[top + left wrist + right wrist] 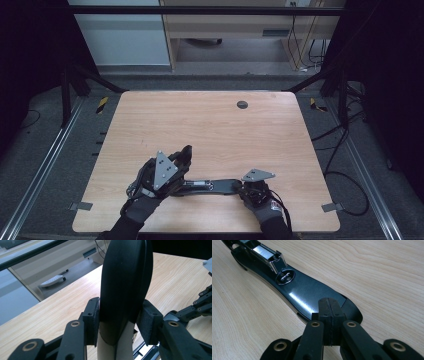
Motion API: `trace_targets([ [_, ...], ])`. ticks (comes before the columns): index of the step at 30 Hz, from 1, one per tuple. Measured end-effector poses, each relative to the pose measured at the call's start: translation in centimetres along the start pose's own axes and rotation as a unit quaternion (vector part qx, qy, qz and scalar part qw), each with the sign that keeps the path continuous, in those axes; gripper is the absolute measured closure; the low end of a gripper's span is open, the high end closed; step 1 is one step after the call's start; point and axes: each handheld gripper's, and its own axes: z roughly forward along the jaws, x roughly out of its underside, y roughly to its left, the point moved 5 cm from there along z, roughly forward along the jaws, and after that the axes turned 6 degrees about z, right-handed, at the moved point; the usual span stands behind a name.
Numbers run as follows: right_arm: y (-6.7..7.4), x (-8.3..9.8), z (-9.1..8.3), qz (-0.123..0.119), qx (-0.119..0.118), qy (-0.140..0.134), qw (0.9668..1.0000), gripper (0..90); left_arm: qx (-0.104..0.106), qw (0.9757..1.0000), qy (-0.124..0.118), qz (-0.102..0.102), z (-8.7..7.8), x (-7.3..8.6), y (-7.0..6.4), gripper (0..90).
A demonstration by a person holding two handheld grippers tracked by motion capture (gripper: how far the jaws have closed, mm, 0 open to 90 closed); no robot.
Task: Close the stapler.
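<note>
two gloved hands are working a long black strap-like piece (210, 186) near the table's (210, 120) front edge, left gripper (172, 167) clamping one end upward, right gripper (247, 189) pinching the other flat, seemingly to brace it.

Bare wooden table (210, 125) with a dark round grommet (242, 104) near its far edge.

the desk (210, 125) lies bare beyond a long black object (210, 186) stretched between both grippers along its near edge.
</note>
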Motion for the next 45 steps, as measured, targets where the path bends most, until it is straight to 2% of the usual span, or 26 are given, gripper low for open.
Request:
trace_targets([
  [8, 0.0, 0.0, 0.0, 0.000, 0.000, 0.000, 1.0000, 90.0, 0.002, 1.0000, 0.002, 0.006, 0.3, -0.1, -0.4, 55.4],
  [13, 0.0, 0.0, 0.0, -0.003, 0.001, -0.001, 1.0000, 90.0, 0.000, 0.9997, 0.007, 0.025, 1.0, -0.4, -1.3, 54.9],
  [29, 0.0, 0.0, 0.0, -0.001, -0.001, -0.002, 1.0000, 90.0, 0.006, 0.9992, 0.012, 0.038, 1.9, -0.6, -2.3, 53.6],
  [45, 0.0, 0.0, 0.0, 0.003, -0.005, 0.000, 1.0000, 90.0, 0.009, 0.9976, 0.021, 0.066, 3.1, -0.8, -3.6, 52.8],
])
